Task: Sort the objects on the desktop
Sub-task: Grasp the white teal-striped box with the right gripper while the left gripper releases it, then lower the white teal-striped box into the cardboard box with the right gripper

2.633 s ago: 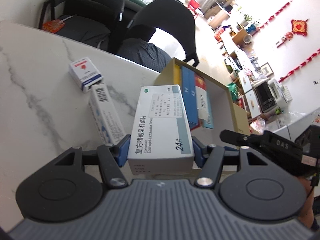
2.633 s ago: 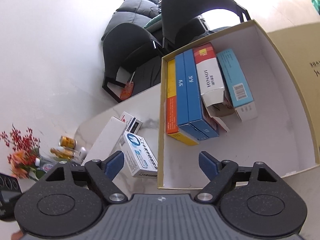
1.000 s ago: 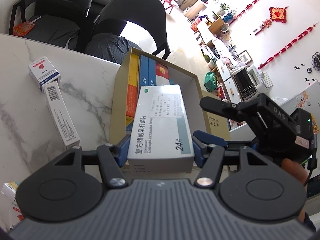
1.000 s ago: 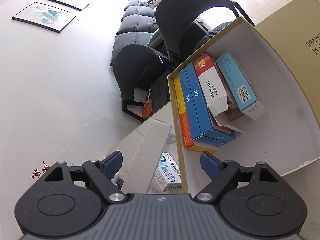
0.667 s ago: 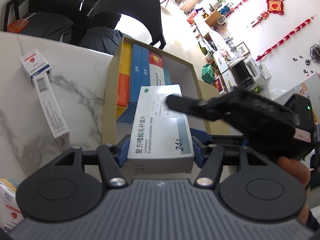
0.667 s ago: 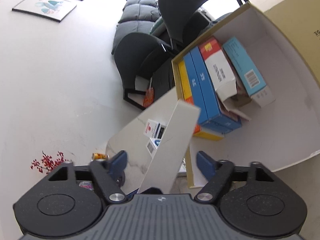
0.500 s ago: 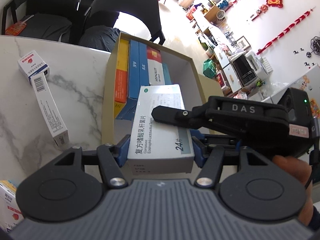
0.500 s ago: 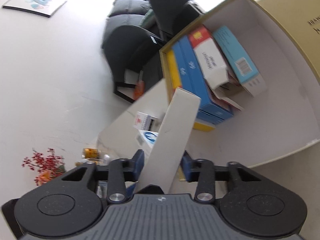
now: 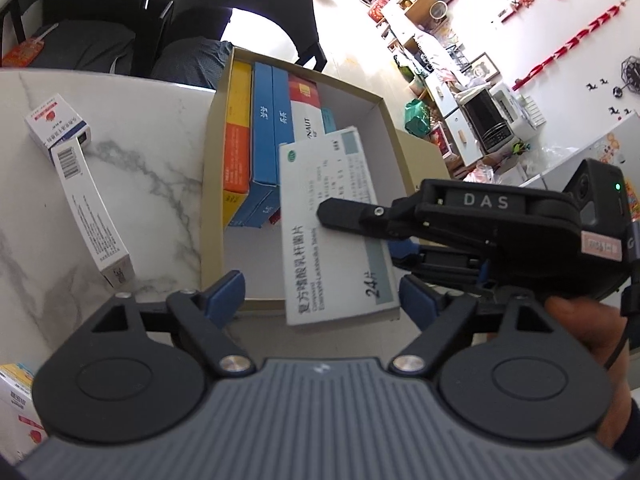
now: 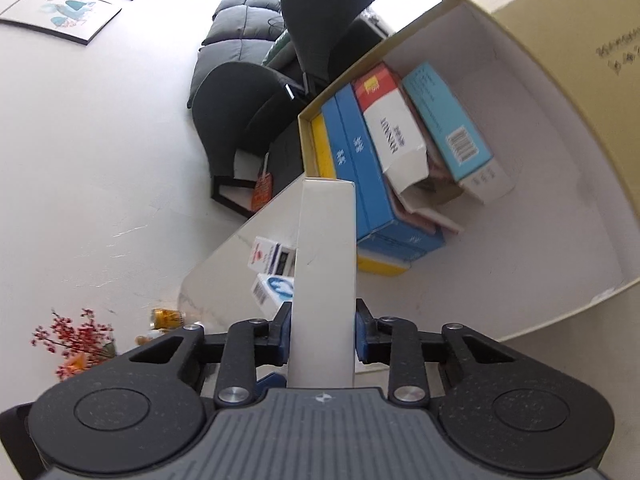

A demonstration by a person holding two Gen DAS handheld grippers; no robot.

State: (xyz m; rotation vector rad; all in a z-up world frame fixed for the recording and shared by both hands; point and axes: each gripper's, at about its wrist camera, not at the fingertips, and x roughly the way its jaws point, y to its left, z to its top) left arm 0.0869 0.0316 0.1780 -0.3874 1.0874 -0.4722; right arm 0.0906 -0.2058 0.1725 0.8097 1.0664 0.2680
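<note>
A white and grey medicine box (image 9: 336, 224) hangs over the near edge of the open cardboard box (image 9: 212, 184). My right gripper (image 10: 323, 336) is shut on it; its edge shows upright between the fingers in the right wrist view (image 10: 325, 280). My left gripper (image 9: 320, 292) is open around the box's near end, not touching it. The cardboard box (image 10: 560, 208) holds yellow, blue, red-white and light blue medicine boxes (image 9: 264, 152) along its far left side.
On the marble table (image 9: 152, 168) lie a long white box (image 9: 92, 208) and a small white and blue box (image 9: 56, 128). Another box (image 9: 16, 400) sits at the near left edge. Black chairs (image 9: 240, 4) stand beyond the table. The cardboard lid (image 10: 580, 40) lies to the right.
My right gripper came in from the right and shut on the white medicine box. My left gripper opened and let it go. The box now tilts slightly.
</note>
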